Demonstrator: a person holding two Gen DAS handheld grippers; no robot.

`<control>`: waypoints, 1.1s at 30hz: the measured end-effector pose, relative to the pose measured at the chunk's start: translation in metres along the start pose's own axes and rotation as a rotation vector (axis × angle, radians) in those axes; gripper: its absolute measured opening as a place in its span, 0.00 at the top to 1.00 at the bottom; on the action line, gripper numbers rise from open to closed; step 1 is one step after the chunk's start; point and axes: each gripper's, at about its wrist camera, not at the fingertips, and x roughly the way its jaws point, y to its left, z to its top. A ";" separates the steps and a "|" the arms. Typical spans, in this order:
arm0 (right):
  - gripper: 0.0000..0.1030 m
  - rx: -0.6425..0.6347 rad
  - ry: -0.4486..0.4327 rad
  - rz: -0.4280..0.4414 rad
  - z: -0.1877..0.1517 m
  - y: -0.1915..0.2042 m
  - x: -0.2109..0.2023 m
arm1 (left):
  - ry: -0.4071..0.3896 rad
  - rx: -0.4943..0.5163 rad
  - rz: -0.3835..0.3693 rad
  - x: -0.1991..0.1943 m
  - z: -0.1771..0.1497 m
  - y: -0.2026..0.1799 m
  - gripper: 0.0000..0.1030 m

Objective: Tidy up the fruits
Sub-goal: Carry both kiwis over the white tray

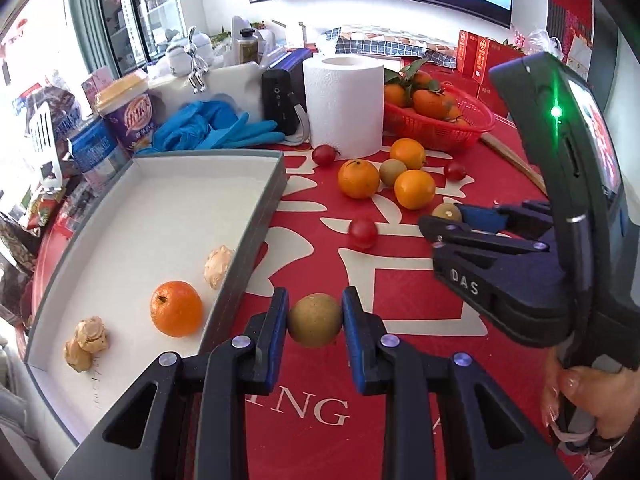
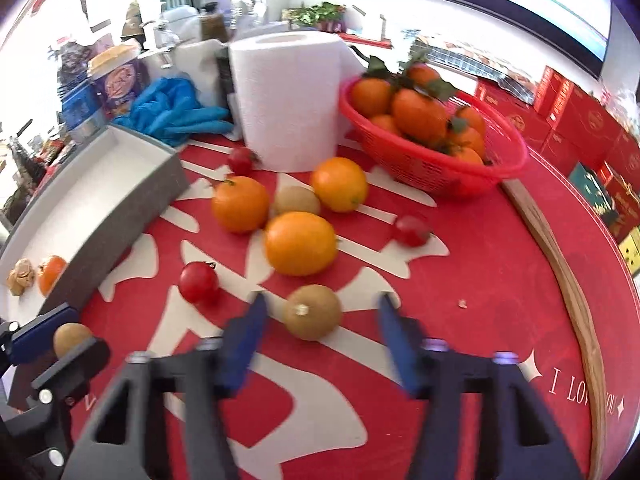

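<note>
Only the left wrist view shows the left claw pinching a brown fruit. The right claw is spread around another brown fruit on the counter. The grey tray holds an orange; the red basket holds tangerines.

Both wrist views look low, close, sharing the fruit cluster.

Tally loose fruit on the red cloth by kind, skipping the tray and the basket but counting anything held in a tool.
Oranges: 3
Cherry tomatoes: 4
Brown round fruits: 3, one shut in the left tool, one between the open right tool fingers, one among the oranges
Total: 10
</note>
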 end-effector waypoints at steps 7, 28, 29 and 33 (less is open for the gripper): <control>0.72 0.080 -0.023 0.116 -0.011 -0.018 -0.022 | -0.040 -0.007 0.005 -0.013 0.001 0.009 0.71; 0.72 -0.001 -0.012 0.276 0.017 0.079 -0.048 | -0.081 -0.168 0.159 -0.017 -0.012 0.125 0.71; 0.72 -0.017 -0.010 0.282 0.019 0.088 -0.047 | -0.076 -0.184 0.167 -0.016 -0.015 0.133 0.71; 0.72 -0.078 0.008 0.305 0.026 0.127 -0.038 | -0.054 -0.228 0.176 -0.007 -0.025 0.155 0.71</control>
